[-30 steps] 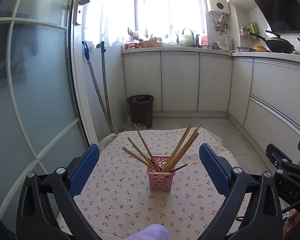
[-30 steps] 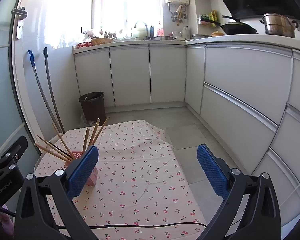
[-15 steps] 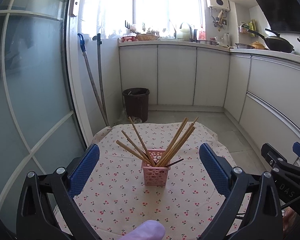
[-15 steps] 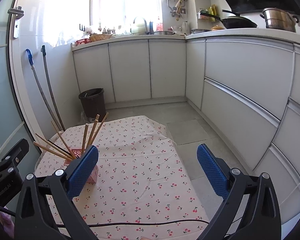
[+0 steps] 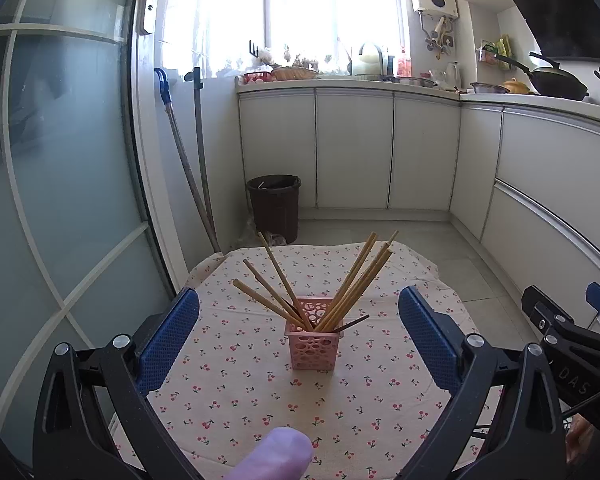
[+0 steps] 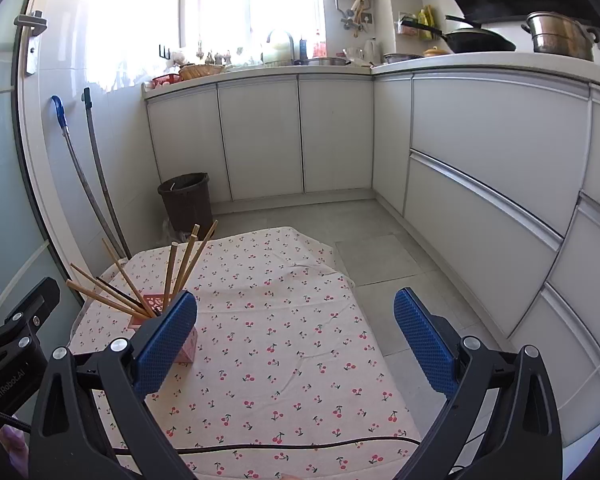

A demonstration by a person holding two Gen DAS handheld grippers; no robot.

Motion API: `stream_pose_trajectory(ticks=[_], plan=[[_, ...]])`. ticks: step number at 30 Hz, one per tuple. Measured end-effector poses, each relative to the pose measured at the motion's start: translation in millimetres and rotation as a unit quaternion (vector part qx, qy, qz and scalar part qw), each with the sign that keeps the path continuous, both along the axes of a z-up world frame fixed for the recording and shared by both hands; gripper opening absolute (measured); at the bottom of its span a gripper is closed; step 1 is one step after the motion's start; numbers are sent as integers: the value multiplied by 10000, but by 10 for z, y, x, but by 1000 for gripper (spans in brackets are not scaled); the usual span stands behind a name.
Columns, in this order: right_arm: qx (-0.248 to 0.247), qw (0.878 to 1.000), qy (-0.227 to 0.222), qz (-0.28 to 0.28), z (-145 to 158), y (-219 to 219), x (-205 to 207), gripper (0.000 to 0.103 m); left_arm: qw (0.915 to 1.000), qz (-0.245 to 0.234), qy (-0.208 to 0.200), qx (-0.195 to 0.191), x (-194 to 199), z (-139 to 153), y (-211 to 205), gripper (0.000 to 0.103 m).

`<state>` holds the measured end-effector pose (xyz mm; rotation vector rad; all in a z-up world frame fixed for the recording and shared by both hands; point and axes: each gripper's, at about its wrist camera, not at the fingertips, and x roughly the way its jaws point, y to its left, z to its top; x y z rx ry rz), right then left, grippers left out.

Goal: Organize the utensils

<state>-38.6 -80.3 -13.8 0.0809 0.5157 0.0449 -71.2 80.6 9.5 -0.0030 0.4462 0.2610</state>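
A pink perforated holder (image 5: 313,343) stands on the cherry-print cloth (image 5: 240,392), with several wooden chopsticks (image 5: 352,280) fanned out of its top. My left gripper (image 5: 298,334) is open, back from the holder, its blue pads (image 5: 168,336) wide on either side of it, holding nothing. In the right wrist view the holder (image 6: 190,346) is mostly hidden behind the left pad (image 6: 164,344), and its chopsticks (image 6: 176,270) stick up at the left. My right gripper (image 6: 296,336) is open and empty over the cloth (image 6: 280,320), to the right of the holder.
A brown bin (image 5: 275,206) and two leaning handles (image 5: 188,168) stand beyond the cloth by a glass door (image 5: 60,200). White cabinets (image 6: 480,184) line the back and right. A black cable (image 6: 260,446) crosses the cloth's near edge. A gloved fingertip (image 5: 276,456) shows at the bottom.
Both grippers have pulled back and risen slightly, so the holder looks a little farther off. The holder and chopsticks have not moved. Both grippers stay open.
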Motion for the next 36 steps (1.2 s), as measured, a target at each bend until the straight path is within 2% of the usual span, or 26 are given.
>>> stream_pose_trajectory(ticks=[36], plan=[[31, 10000, 67, 4, -24, -4, 1, 96, 9999, 65, 73, -47, 10, -55, 85, 96]])
